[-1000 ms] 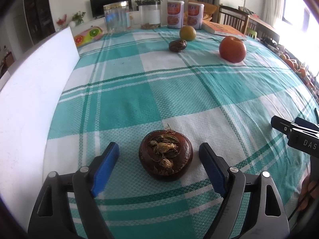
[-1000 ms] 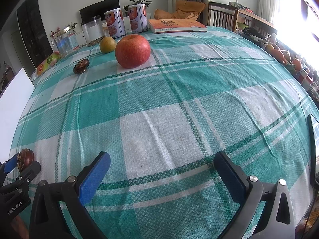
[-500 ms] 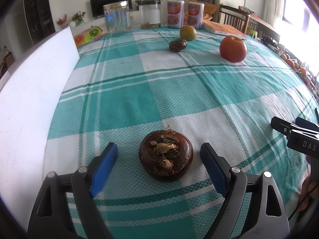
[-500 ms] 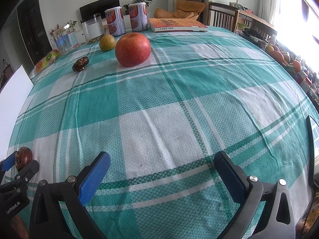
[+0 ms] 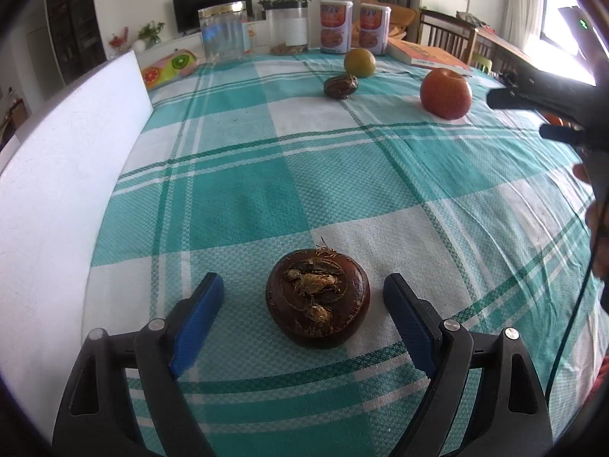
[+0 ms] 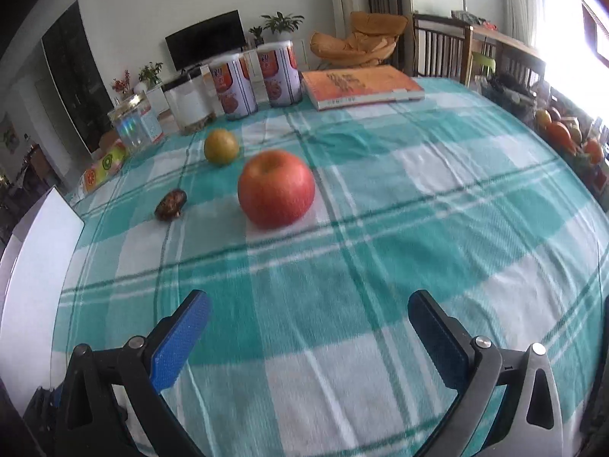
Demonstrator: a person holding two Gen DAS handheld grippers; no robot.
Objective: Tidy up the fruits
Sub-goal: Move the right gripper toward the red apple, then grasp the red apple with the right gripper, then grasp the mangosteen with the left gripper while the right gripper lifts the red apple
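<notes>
A dark brown water chestnut lies on the checked cloth between the open fingers of my left gripper, untouched. A red apple, a yellow-green round fruit and a second small brown chestnut sit farther back. My right gripper is open and empty, above the cloth, with the apple ahead of it; it shows in the left wrist view at the right edge.
A white board stands along the table's left side. Jars, two cans, an orange book and a fruit-printed pack line the far edge. More fruit sits off the table's right.
My right gripper has lifted and moved forward toward the apple, which now looks much closer in its view. My left gripper stays open around the chestnut.
</notes>
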